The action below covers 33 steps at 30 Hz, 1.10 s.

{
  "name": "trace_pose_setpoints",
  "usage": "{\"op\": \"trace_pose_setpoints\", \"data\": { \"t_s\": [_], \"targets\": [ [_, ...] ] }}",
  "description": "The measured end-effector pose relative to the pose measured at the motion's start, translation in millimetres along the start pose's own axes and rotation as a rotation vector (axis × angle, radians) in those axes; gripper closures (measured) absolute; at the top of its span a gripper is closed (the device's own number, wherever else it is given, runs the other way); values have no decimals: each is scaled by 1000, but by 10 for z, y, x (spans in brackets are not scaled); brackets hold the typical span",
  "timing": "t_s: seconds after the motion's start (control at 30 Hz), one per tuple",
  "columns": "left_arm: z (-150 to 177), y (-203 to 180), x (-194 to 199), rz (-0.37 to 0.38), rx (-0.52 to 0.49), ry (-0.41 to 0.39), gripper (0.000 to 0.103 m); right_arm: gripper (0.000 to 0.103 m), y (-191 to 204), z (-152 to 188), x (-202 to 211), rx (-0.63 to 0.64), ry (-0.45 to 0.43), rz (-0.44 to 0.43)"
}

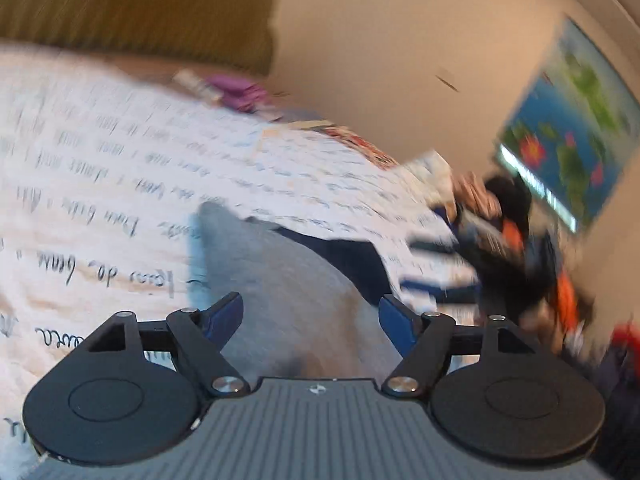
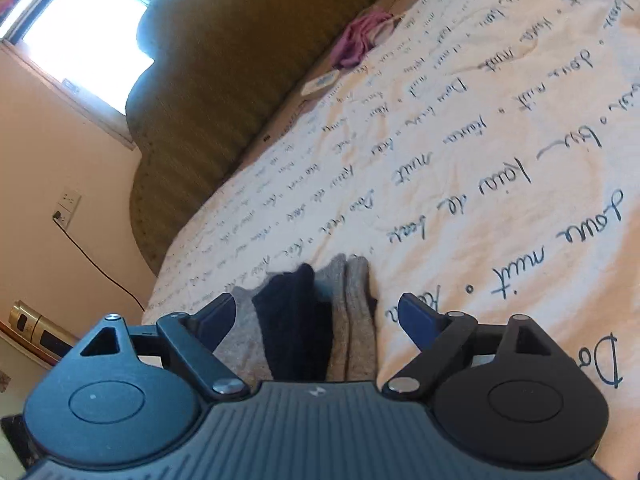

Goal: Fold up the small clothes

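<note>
The socks (image 2: 320, 320) lie on the bed (image 2: 480, 160), directly before the right gripper (image 2: 318, 316), whose jaws stand spread on either side without pressing them. They look like soft knit, grey with a dark navy one between, light and limp, likely to sag unless pinched at a cuff or toe edge. The left gripper (image 1: 312, 316) is also spread, empty, over grey cloth (image 1: 288, 280) in a blurred view. The bedcover is creased cotton printed with script.
</note>
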State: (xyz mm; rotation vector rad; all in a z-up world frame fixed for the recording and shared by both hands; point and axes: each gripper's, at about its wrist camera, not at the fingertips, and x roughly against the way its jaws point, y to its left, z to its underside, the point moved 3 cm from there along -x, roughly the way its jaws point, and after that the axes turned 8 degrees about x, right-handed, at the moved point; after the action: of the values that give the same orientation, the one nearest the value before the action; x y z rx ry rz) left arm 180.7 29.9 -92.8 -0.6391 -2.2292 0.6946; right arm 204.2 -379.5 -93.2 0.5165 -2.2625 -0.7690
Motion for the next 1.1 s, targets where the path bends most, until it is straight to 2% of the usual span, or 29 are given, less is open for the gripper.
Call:
{"op": "trace_pose_setpoints", "data": {
  "t_s": [0.07, 0.1, 0.17, 0.27, 0.33, 0.4, 0.43, 0.47, 0.6, 0.77, 0.97, 1.07, 1.1],
  "targets": [
    [-155, 263, -279, -6, 189, 53, 30, 14, -11, 68, -109, -12, 50, -36],
    [-191, 347, -400, 29, 254, 83, 30, 14, 6, 107, -176, -5, 77, -54],
    [-264, 483, -617, 47, 359, 99, 34, 14, 63, 169, -300, 19, 113, -74],
    [-310, 572, -928, 89, 457, 150, 33, 14, 83, 223, -461, 18, 142, -83],
    [-302, 544, -1036, 90, 450, 165, 34, 19, 114, 251, -533, 26, 135, -96],
    [-284, 505, -1094, 80, 415, 171, 47, 76, 174, 310, -581, 61, 169, -89],
    [-275, 487, -1108, 76, 396, 173, 60, 76, 166, 345, -624, 53, 193, -100],
    [-263, 470, -1096, 71, 377, 163, 62, 77, 165, 365, -628, 56, 182, -101],
    [-282, 384, -1040, 33, 317, 149, 65, 79, 300, 347, -556, 63, 148, -94],
    [-464, 332, -639, 52, 265, 123, 67, 79, 739, 308, -568, 75, 124, -187],
    [-894, 701, -354, -74, 284, 75, 67, 79, 1176, 233, -1204, 21, 140, -291],
    [-1036, 981, -480, -187, 270, 96, 66, 75, 1151, 240, -1585, -7, 178, -237],
    [-1023, 1070, -540, -193, 288, 128, 65, 69, 1104, 257, -1664, -17, 190, -190]
  ]
}}
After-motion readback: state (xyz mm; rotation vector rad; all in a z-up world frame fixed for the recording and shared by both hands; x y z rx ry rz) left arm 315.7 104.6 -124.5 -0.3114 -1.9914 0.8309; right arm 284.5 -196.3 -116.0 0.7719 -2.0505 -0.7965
